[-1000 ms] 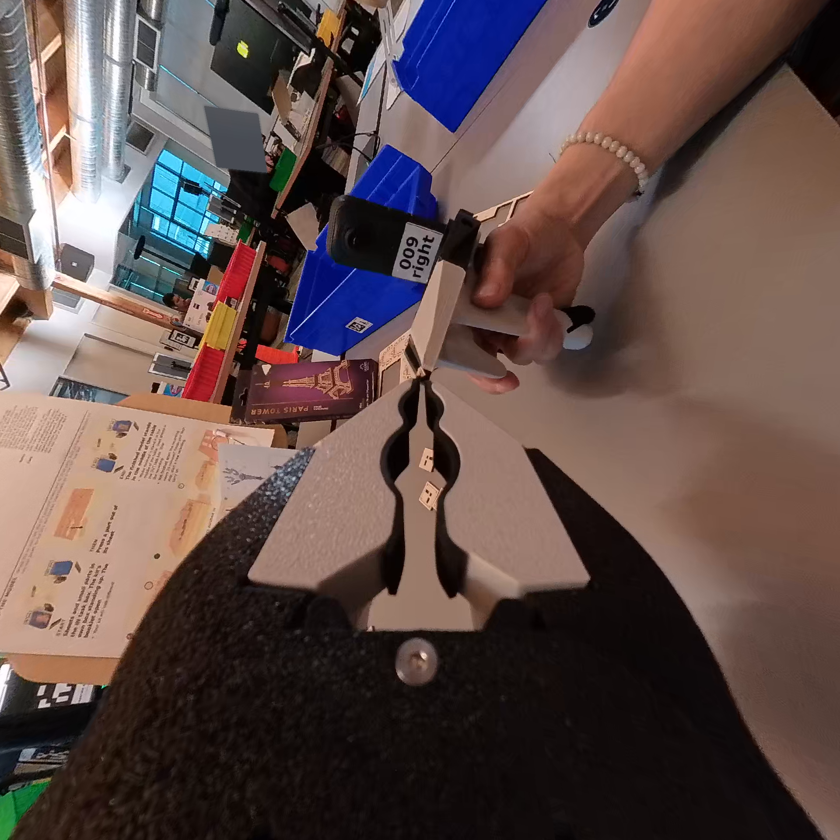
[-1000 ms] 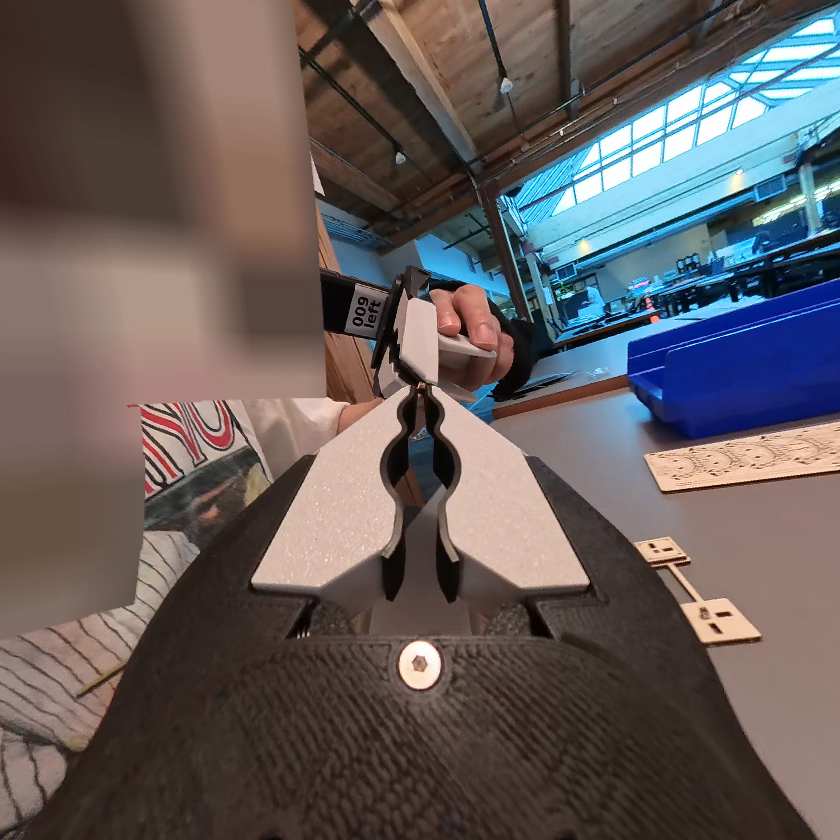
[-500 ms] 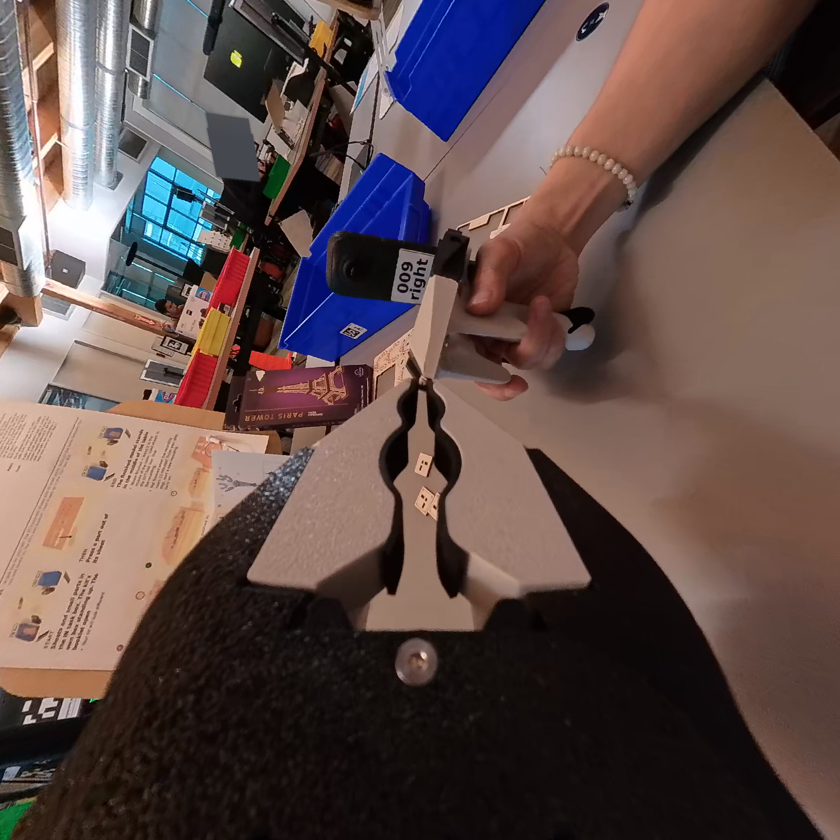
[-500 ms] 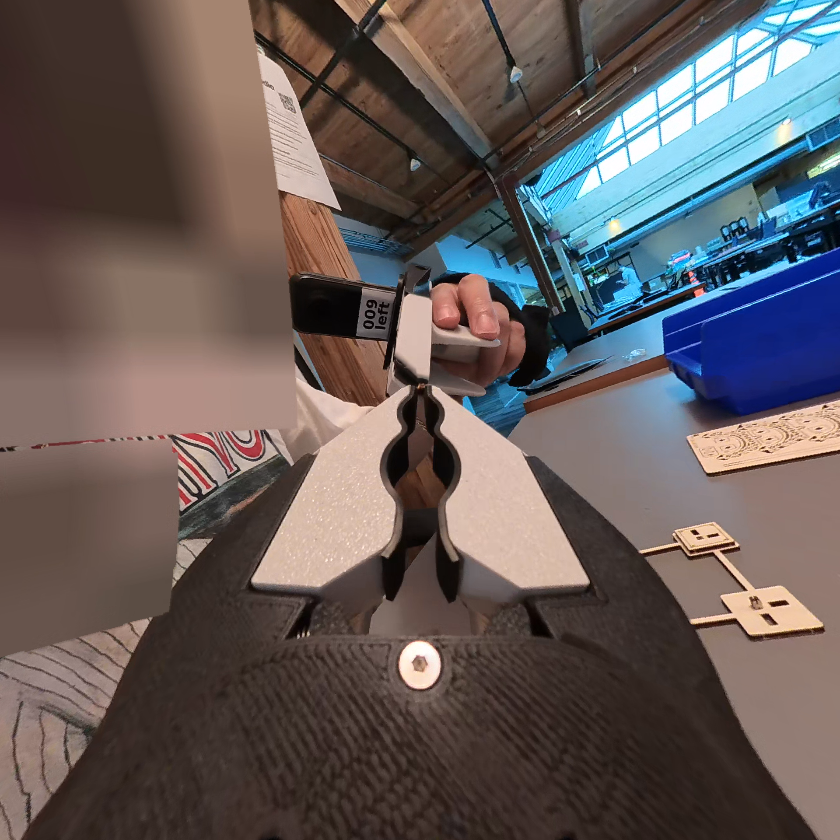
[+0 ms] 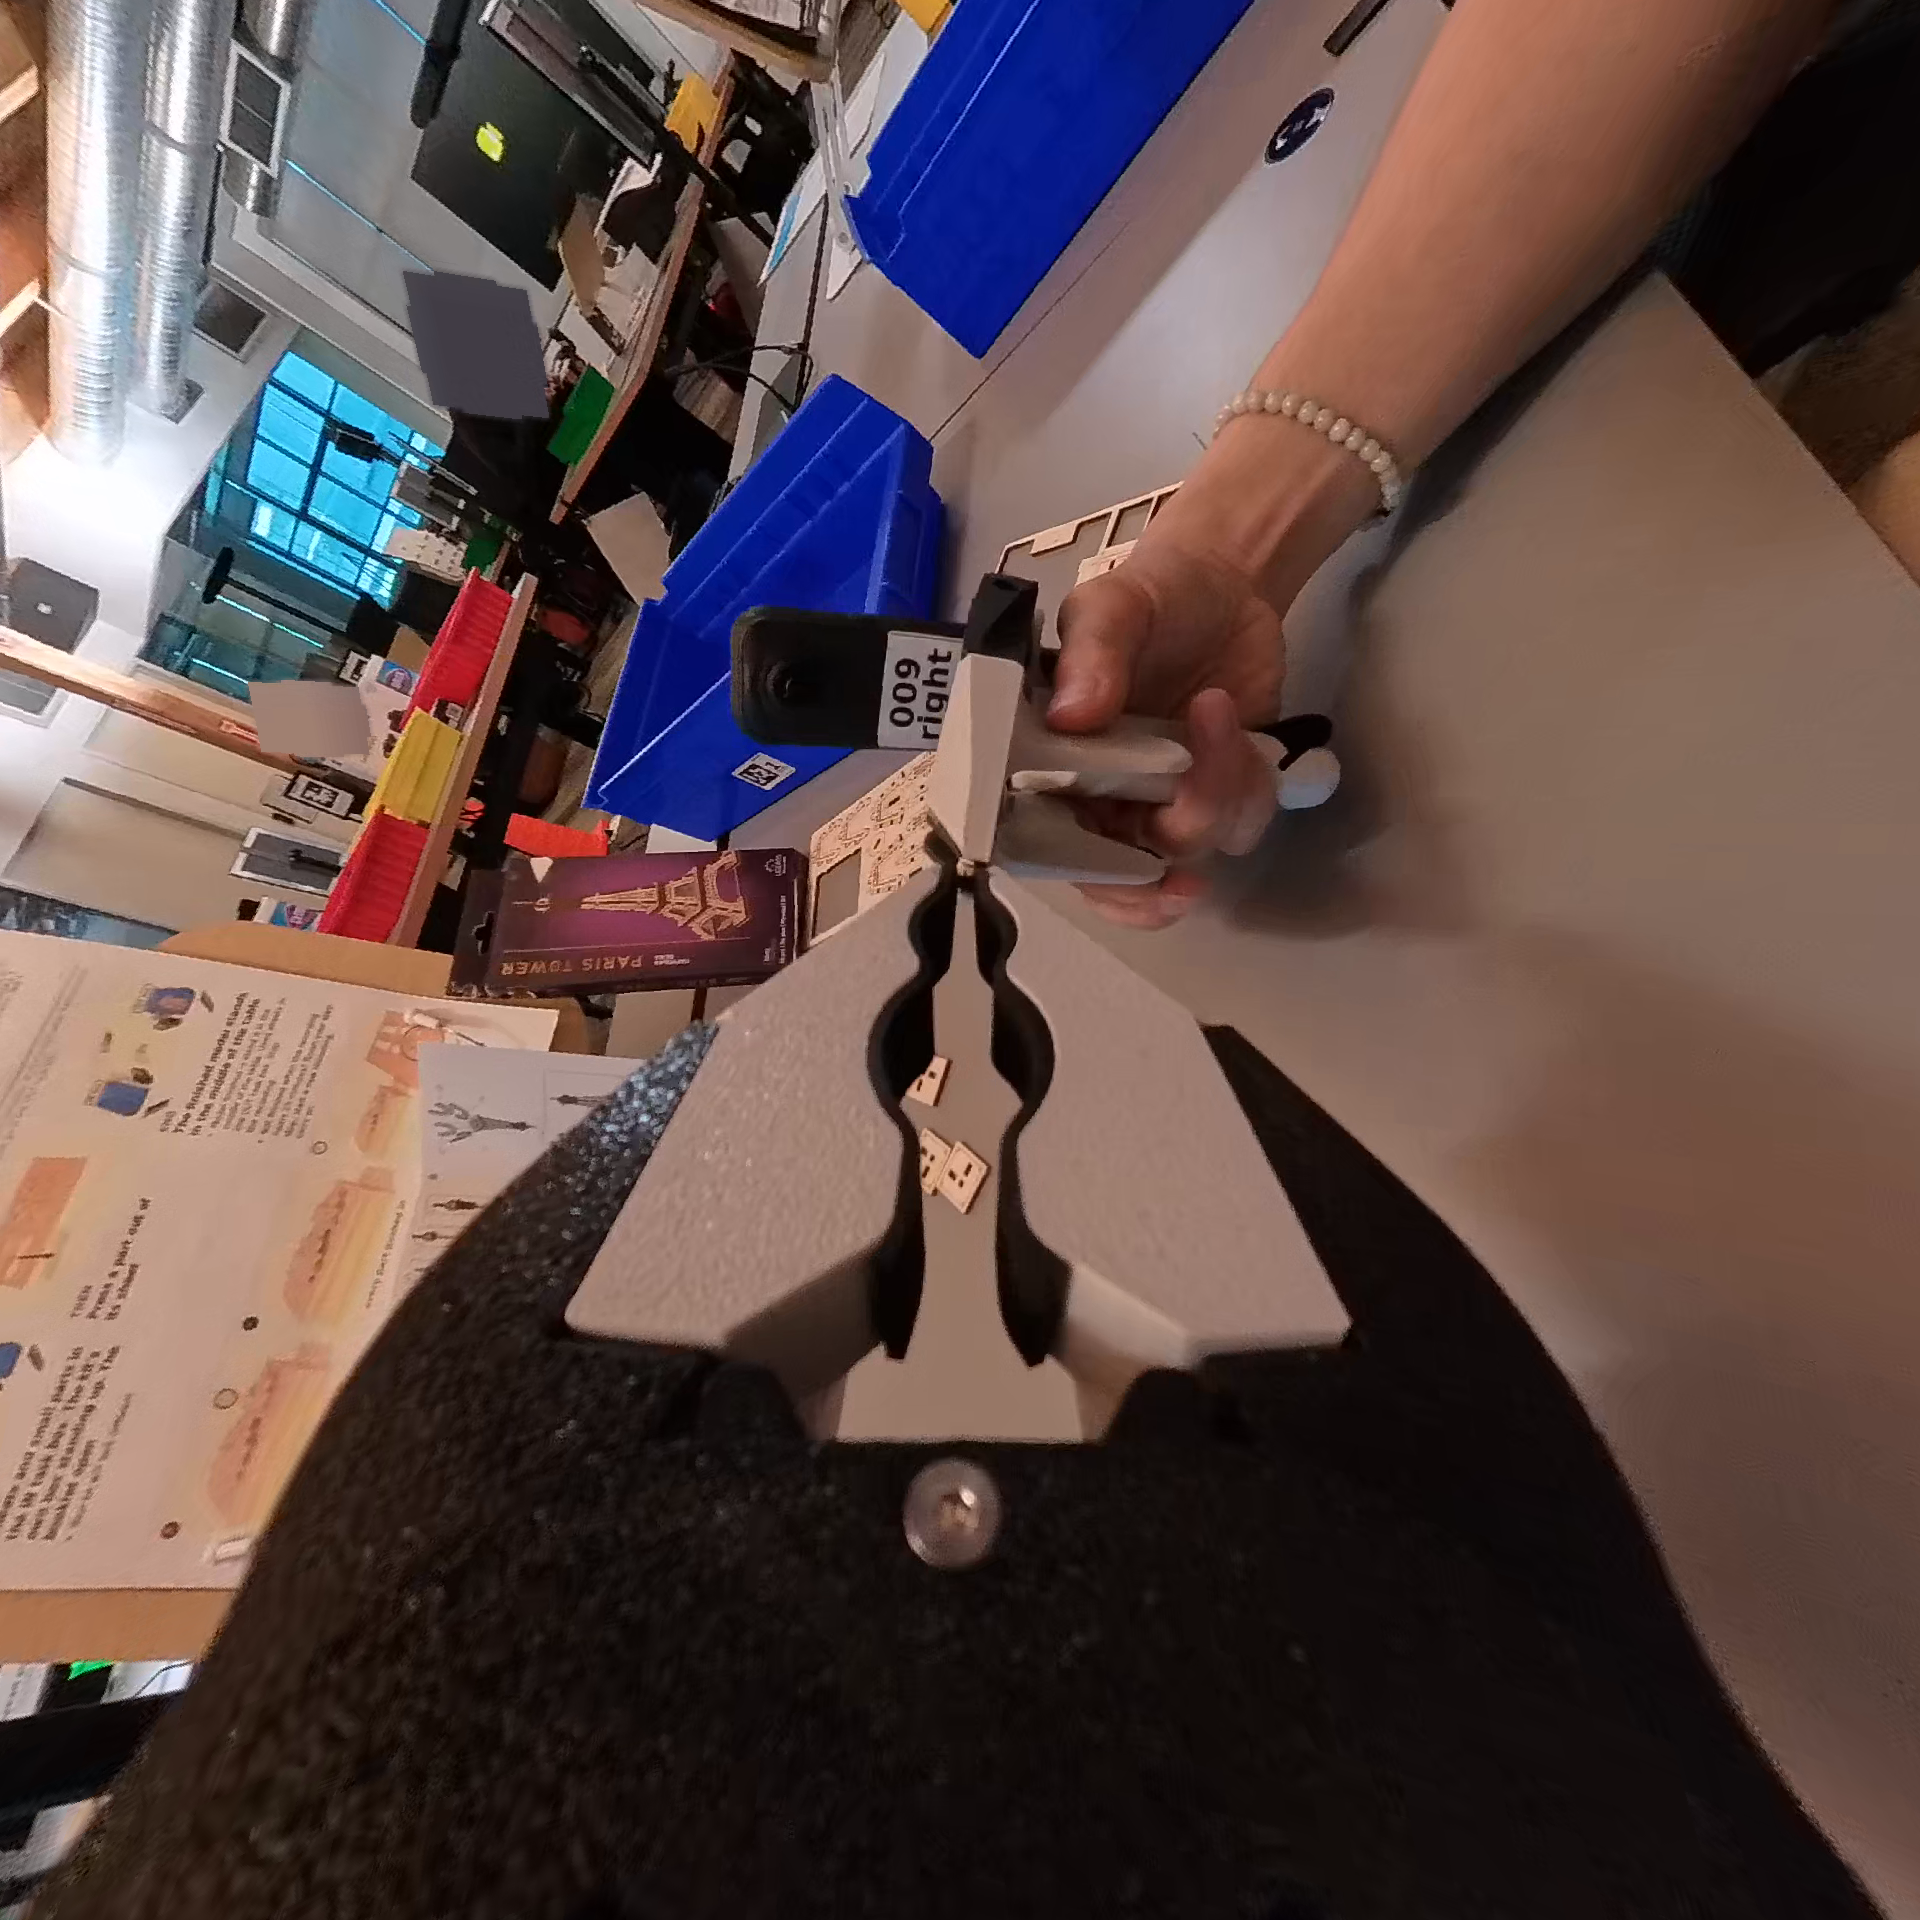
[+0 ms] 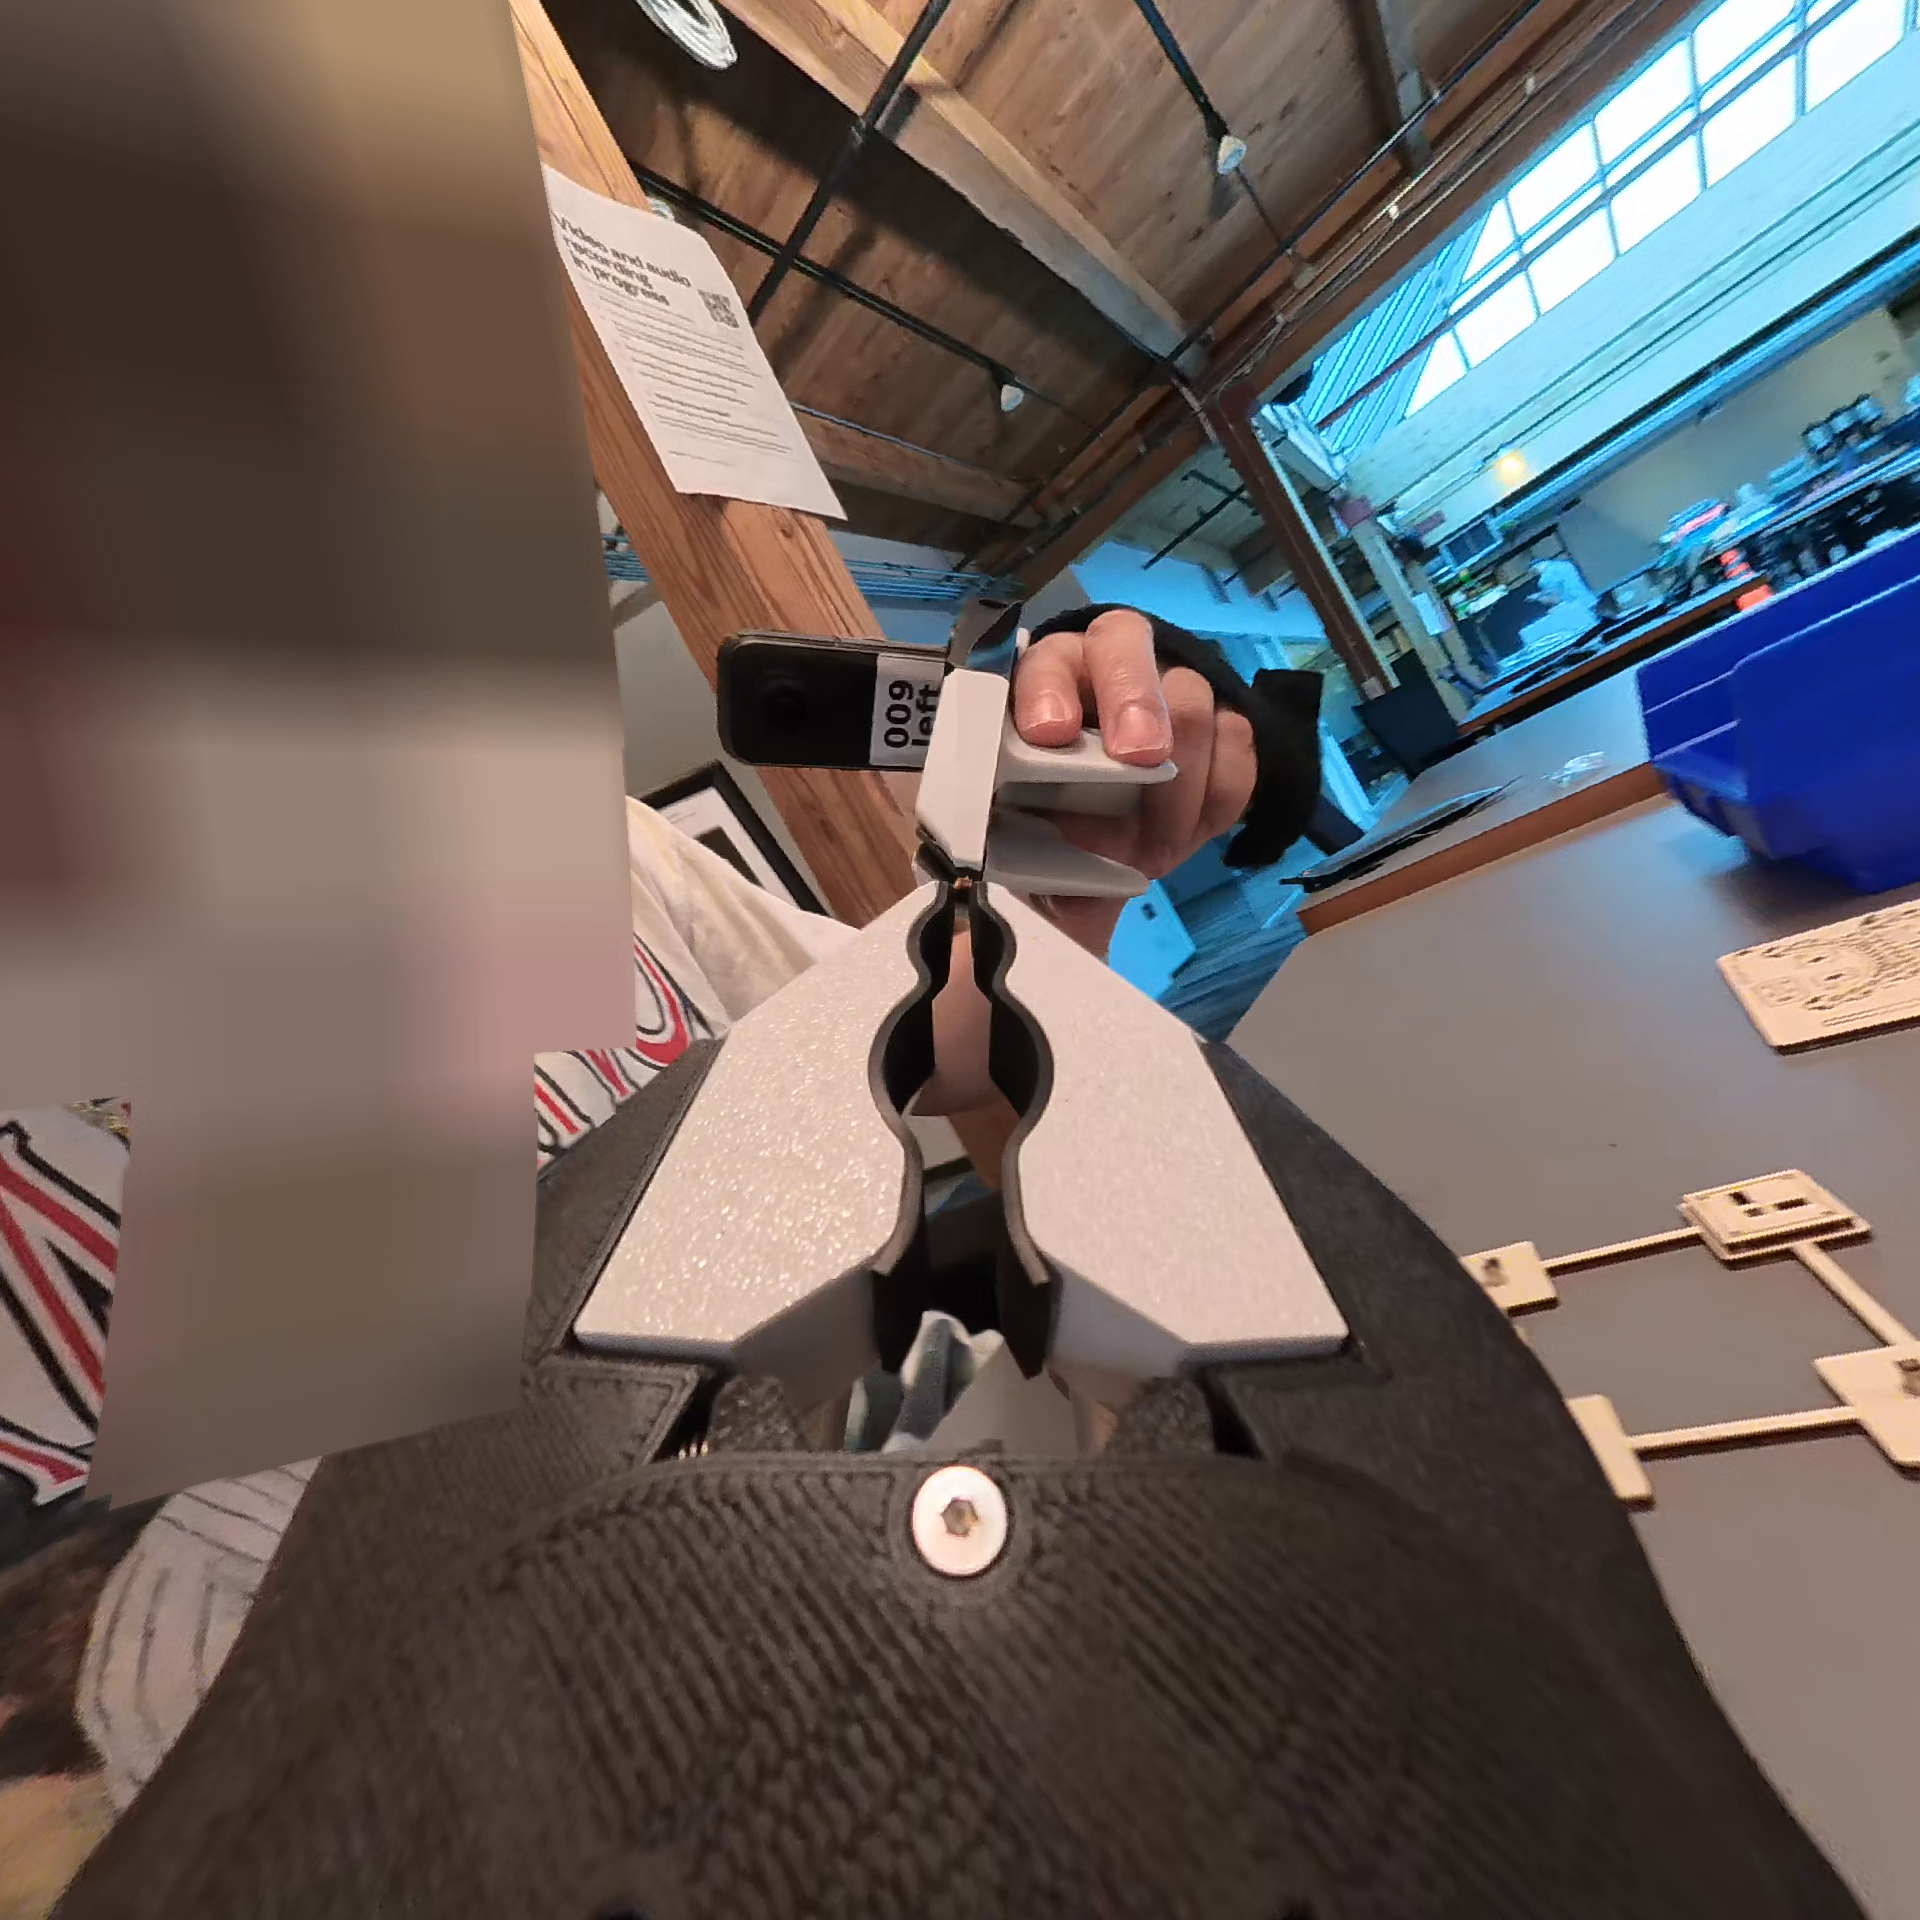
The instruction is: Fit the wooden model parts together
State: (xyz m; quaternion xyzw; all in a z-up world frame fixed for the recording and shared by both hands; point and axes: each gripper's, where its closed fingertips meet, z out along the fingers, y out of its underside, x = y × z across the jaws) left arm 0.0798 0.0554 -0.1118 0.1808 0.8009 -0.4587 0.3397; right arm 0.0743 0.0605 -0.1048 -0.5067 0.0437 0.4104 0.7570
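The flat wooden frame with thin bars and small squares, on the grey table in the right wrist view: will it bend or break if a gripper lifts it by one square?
The wooden frame looks thin and light, so lifting should be easy. Its narrow bars would probably flex, perhaps snap. Lying flat on the table, its edge may be hard to catch.

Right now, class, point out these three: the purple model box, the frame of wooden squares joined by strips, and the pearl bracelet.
purple model box [image 5: 634, 923], left wrist view, middle of its printed face.
frame of wooden squares [image 6: 1766, 1214], right wrist view, top of its far square.
pearl bracelet [image 5: 1311, 421], left wrist view, beads across the wrist.
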